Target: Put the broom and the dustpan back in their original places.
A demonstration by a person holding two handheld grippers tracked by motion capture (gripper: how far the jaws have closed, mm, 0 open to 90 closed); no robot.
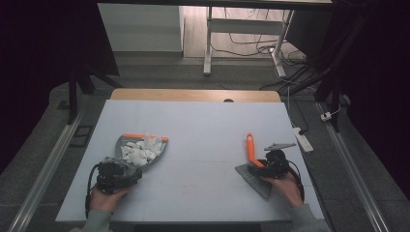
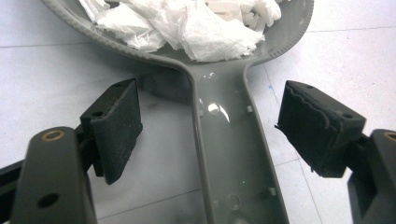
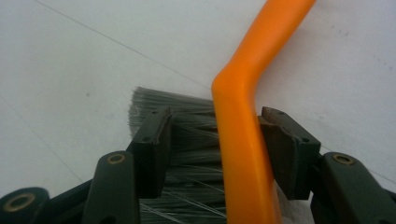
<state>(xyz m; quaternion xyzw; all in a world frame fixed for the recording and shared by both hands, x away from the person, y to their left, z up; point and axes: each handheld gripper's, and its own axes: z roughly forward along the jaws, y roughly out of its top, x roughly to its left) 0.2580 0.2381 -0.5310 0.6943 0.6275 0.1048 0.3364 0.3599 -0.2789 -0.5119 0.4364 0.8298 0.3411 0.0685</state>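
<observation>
Left claw (image 2: 210,140) open, pads clear of the grey dustpan (image 2: 233,154) handle between them; paper scraps (image 2: 187,23) beyond. Right claw (image 3: 219,149) spread wide, brush (image 3: 243,140) loose between, apparently set down on the table (image 1: 203,125).

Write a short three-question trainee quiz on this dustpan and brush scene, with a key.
1. True or false: the left gripper is clamped tight on the dustpan handle.
2. What fills the dustpan? A) white paper scraps B) coins C) water
3. Fill in: the brush has an ____ handle and grey bristles.

Key:
1. False. In the left gripper view the jaws stand apart on either side of the grey handle, with a gap on each side.
2. A, the white paper scraps.
3. Orange. In the right gripper view the handle lies between the open jaws of the right gripper.
</observation>
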